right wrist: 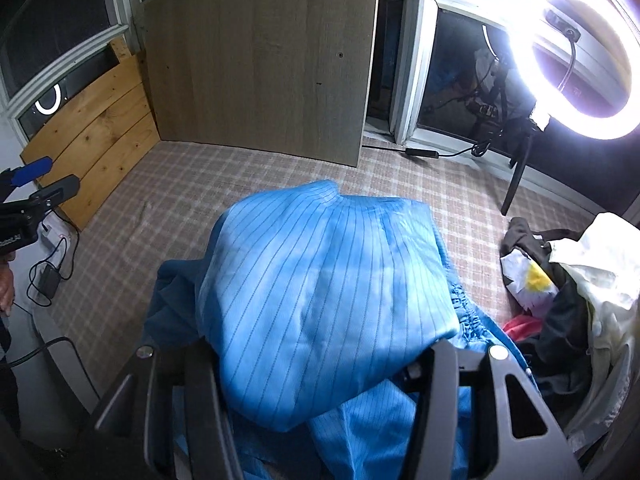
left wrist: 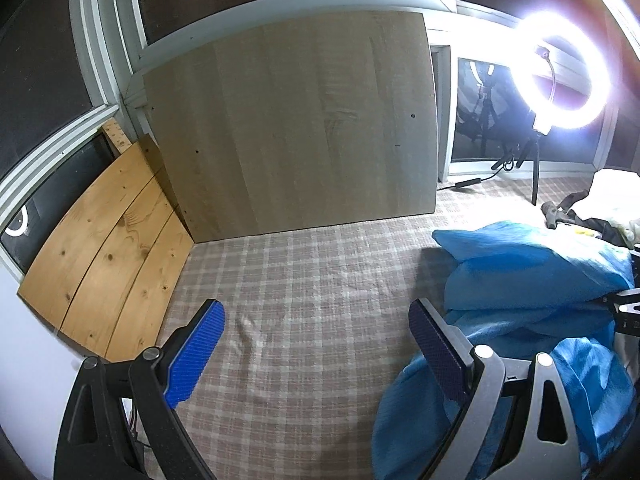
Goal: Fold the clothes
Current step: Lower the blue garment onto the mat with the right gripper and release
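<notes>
Since the plaid-covered surface (left wrist: 288,280) is the big open patch, it makes sense the blue garment (right wrist: 328,292) sits bunched in the middle of it, with room to spread a fold. Off to its right there's a mixed pile of other clothes (right wrist: 560,280), probably the waiting or sorted stock, can't tell which. The garment looks thin, pinstriped, puffed up with a gathered elastic edge, so floppy stuff. The right gripper (right wrist: 320,400) has cloth draped between its fingers, but whether it's actually pinching is hidden. The left gripper (left wrist: 316,344) hangs spread wide, holding nothing, just beside the garment.
</notes>
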The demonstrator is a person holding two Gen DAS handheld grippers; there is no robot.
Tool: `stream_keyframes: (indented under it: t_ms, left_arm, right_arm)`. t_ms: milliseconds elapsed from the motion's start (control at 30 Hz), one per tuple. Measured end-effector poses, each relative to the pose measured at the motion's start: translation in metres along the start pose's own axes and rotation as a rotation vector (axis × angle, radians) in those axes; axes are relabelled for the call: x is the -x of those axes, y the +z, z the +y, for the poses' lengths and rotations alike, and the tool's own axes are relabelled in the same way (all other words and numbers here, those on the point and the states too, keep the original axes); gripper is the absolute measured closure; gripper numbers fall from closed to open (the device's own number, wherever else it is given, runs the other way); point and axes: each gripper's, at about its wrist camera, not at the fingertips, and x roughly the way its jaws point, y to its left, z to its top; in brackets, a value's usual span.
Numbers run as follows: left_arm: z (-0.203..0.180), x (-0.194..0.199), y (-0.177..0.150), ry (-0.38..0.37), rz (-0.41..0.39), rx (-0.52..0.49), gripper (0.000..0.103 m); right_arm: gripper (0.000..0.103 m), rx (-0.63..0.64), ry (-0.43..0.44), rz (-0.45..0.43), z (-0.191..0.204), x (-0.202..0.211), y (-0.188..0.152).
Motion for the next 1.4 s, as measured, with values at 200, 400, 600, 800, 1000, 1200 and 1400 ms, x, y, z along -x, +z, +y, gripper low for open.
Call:
stream_keyframes:
  t_ms: [200,400,600,800,1000,1200,1400]
  left_arm:
    - [-0.007,0.0,-0.001,-0.006,0.001,-0.009,0.01]
    - [-0.013,-0.001,-0.003,-0.019,0.011,-0.02,0.01]
    - [-0.024,-0.012,-0.027,-0.095,0.092,-0.069,0.009]
    - [-0.07,-0.023,-0.056,-0.237,0.175,-0.153,0.009]
    - [-0.147,-0.038,-0.059,-0.347,0.151,-0.255,0.012]
    - [-0.18,-0.078,-0.041,-0.332,0.165,-0.278,0.073]
    - [-0.093,-0.091,-0.011,-0.28,0.138,-0.064,0.099]
  right_arm:
    - [0.052,-0.014,0.029,0.003,-0.003,0.009,-0.008]
    - [0.052,0.019,0.094,0.008,0.001,0.021,-0.016]
    - [0.052,-0.074,0.206,-0.039,-0.032,0.05,-0.031]
    - [0.039,-0.077,0.297,0.009,-0.054,0.059,-0.05]
    - [0.039,0.139,0.212,-0.042,-0.022,0.078,-0.062]
    - [0.034,0.12,0.065,-0.027,-0.05,0.077,-0.081]
    - [0.034,0.061,-0.18,0.109,-0.123,0.021,-0.113]
